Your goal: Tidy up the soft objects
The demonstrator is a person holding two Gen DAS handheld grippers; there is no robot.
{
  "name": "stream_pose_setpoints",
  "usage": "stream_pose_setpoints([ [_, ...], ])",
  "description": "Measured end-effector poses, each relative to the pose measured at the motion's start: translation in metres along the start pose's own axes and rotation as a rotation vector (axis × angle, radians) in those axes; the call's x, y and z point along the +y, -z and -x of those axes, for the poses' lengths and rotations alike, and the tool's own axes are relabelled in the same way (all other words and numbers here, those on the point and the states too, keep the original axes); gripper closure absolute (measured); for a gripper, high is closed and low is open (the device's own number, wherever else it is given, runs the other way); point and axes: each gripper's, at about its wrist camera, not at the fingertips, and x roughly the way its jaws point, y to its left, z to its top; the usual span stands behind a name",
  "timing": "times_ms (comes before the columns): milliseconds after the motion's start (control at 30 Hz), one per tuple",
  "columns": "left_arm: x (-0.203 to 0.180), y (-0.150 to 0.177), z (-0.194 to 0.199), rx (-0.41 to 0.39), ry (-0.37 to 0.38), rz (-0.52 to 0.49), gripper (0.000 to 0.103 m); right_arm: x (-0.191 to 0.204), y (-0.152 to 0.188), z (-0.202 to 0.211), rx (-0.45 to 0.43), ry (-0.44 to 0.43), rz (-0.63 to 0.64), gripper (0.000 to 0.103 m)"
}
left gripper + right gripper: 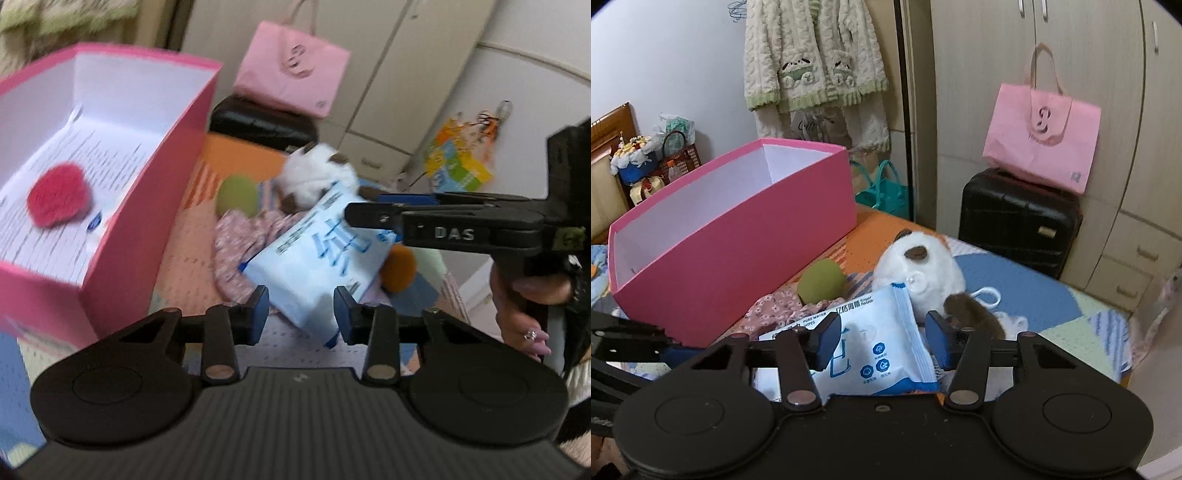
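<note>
Between the pads of both tongs lay the wipes pack (871,343): left gripper (301,314) and right gripper (882,339) stood narrowly apart around it, not yet pressing. Both should squeeze evenly, then lift toward the pink box (738,236), left of them.

The left wrist view is smeared by motion: the print on the paper lining the pink box (110,206) cannot be read, and the box's left end runs off the frame. The wipes pack (317,266) covers the lower part of the plush toy (317,173). In the right wrist view, that pack's near end sinks behind the right claw (882,341); small lettering stays illegible.
</note>
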Motion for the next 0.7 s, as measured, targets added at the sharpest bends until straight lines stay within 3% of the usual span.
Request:
stream_pose_setpoints([
  [200, 0.012, 0.003, -0.019, 0.075, 0.024, 0.091, 0.066, -0.005, 0.010, -0.004, 0.011, -0.020, -0.048, 0.045],
  [333, 0.007, 0.003, -0.020, 0.056, 0.047, 0.074, 0.085, -0.008, 0.014, -0.006, 0.024, -0.060, -0.065, 0.044],
  [500, 0.008, 0.004, -0.027, 0.061, 0.056, 0.105, 0.085, -0.001, 0.017, -0.003, 0.013, -0.060, -0.035, 0.053],
  [700, 0.025, 0.008, -0.032, 0.064, 0.116, 0.196, 0.079, 0.010, 0.015, 0.000, 0.021, -0.025, 0.038, 0.053],
])
